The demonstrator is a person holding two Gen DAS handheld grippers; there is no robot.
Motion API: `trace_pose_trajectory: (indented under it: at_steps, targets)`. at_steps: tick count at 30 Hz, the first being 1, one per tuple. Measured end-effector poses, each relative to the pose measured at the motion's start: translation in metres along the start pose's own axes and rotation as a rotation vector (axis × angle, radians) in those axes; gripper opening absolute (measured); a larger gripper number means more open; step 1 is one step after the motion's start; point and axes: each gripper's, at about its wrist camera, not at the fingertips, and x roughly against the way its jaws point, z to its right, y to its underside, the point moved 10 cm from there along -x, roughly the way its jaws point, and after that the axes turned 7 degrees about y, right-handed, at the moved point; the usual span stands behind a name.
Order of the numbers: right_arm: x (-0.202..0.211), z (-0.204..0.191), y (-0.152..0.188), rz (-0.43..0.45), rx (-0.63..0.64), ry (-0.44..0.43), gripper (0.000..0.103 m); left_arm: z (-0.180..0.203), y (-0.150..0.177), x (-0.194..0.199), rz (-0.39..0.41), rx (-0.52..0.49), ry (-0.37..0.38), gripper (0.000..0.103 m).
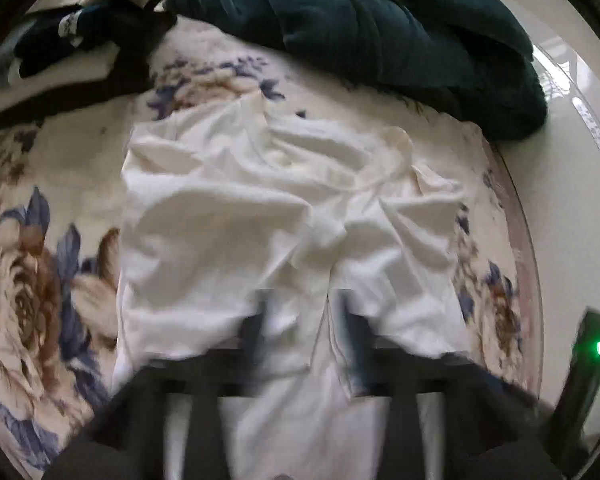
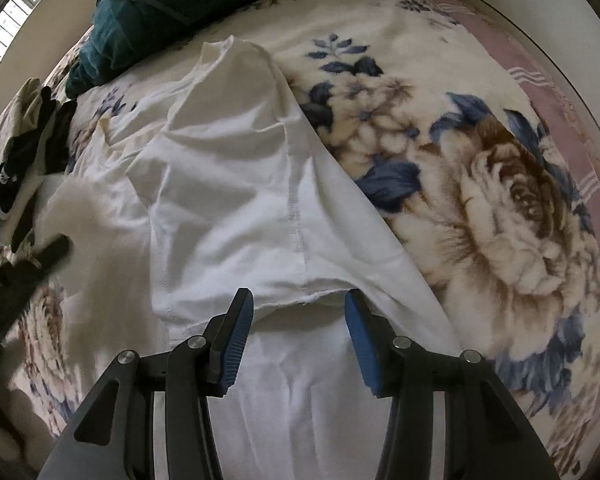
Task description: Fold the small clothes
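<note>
Left gripper (image 1: 300, 312): blurred, jaws apart over the crumpled white cotton garment (image 1: 284, 208), which lies mid-bed on the floral fleece blanket (image 1: 32, 272); no grip that we can see. Right gripper (image 2: 298, 312): jaws wide apart, blue pads (image 2: 236, 344) straddling the raw hem, nothing clamped. We judge step = flattening/pre-fold. Next: close both on the near hem, w/ even tension.
</note>
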Motion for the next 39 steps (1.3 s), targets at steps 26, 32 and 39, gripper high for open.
trace_pose_trajectory:
  at_steps: [26, 32, 39]
  targets:
    - [-0.051, -0.157, 0.019, -0.101, 0.272, -0.042, 0.043, -0.128, -0.104, -0.021, -0.039, -0.198, -0.361, 0.098]
    - [-0.004, -0.113, 0.034, -0.156, 0.155, -0.092, 0.052, -0.109, -0.018, 0.054, -0.017, -0.154, -0.305, 0.098]
    - [0.059, -0.018, 0.078, -0.195, 0.004, -0.021, 0.052, -0.093, 0.18, 0.062, -0.301, -0.049, -0.261, 0.098]
